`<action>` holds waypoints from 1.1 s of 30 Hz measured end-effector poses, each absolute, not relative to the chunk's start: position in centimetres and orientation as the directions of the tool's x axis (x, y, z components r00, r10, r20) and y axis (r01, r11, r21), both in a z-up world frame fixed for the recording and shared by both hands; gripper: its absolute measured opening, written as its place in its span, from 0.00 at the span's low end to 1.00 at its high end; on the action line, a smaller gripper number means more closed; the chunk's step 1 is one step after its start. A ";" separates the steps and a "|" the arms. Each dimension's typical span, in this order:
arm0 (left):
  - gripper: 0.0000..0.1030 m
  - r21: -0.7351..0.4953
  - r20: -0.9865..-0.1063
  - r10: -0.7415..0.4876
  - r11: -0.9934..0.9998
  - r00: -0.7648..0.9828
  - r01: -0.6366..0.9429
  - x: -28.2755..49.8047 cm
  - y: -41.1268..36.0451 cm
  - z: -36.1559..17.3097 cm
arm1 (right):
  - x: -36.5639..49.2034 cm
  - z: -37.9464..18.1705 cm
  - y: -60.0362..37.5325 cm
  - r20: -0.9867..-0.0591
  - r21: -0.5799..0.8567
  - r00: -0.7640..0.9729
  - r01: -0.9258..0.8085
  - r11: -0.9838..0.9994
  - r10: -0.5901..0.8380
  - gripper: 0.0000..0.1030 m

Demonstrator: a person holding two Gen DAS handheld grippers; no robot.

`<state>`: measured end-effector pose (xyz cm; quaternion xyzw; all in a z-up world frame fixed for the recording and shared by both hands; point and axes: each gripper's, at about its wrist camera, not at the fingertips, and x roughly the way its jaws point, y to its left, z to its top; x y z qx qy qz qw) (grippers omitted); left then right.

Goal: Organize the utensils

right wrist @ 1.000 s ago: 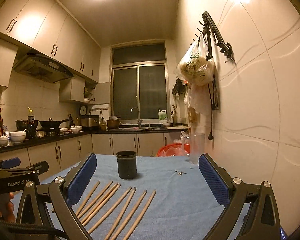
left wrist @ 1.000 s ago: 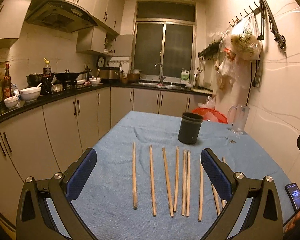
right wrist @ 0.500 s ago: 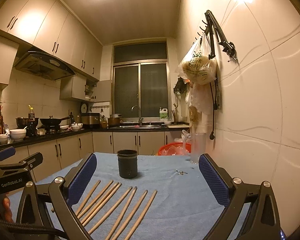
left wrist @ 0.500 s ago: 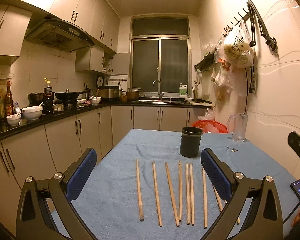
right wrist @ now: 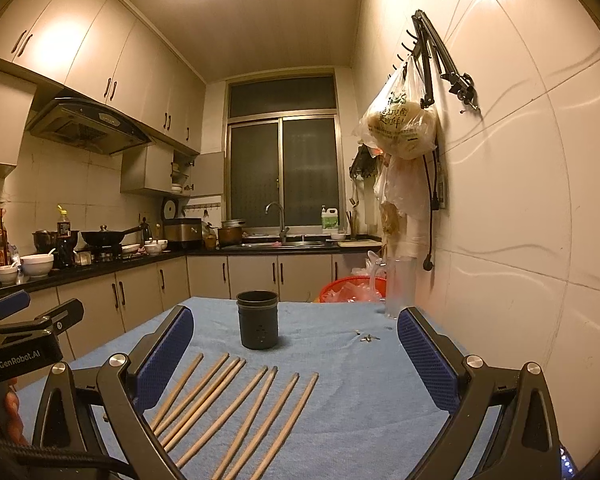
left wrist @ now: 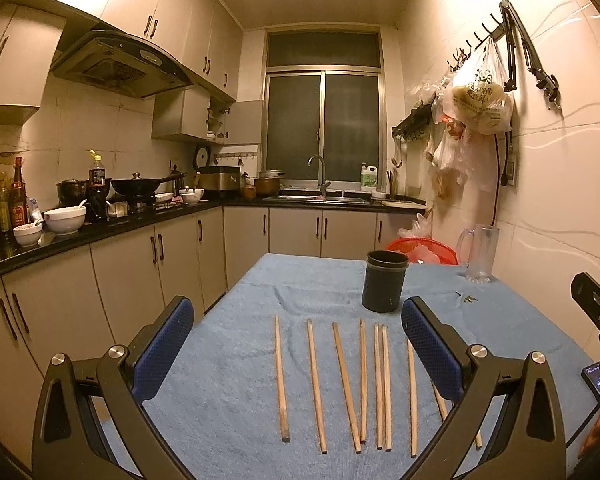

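Wooden chopsticks [left wrist: 342, 384] lie in a loose row on a blue towel [left wrist: 236, 360] covering the tabletop, toward its near edge. A dark cylindrical holder [left wrist: 384, 281] stands upright beyond them, nearer the far edge, apart from their tips. The left gripper [left wrist: 296, 354] and right gripper [right wrist: 294, 360] hover above the near edge, jaws spread wide, gripping nothing. A clear pitcher [left wrist: 480, 254] stands at the far right corner.
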<state>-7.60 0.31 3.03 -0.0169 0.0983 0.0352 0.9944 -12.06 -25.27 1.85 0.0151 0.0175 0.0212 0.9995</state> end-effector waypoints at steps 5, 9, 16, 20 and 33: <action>1.00 -0.023 -0.204 0.076 0.996 0.976 -0.082 -7.5 0.2 2.9 | -11.9 1.8 -25.3 -0.042 0.041 0.998 -0.049 0.998 0.051 1.00; 1.00 -0.015 -0.200 0.084 0.996 0.976 -0.089 -7.8 0.2 3.1 | -11.7 1.9 -25.4 -0.044 0.044 0.997 -0.055 0.998 0.057 1.00; 1.00 -0.028 -0.208 0.081 0.996 0.975 -0.089 -7.6 0.7 3.4 | -11.7 2.2 -24.8 -0.039 0.036 0.997 -0.066 0.997 0.067 1.00; 1.00 -0.030 -0.213 0.083 0.995 0.974 -0.091 -7.5 0.9 3.4 | -11.6 2.2 -24.8 -0.040 0.035 0.997 -0.066 0.997 0.067 1.00; 1.00 -0.024 -0.226 0.078 0.996 0.971 -0.085 -7.5 1.0 3.2 | -11.5 2.0 -24.5 -0.047 0.030 0.997 -0.064 0.998 0.065 1.00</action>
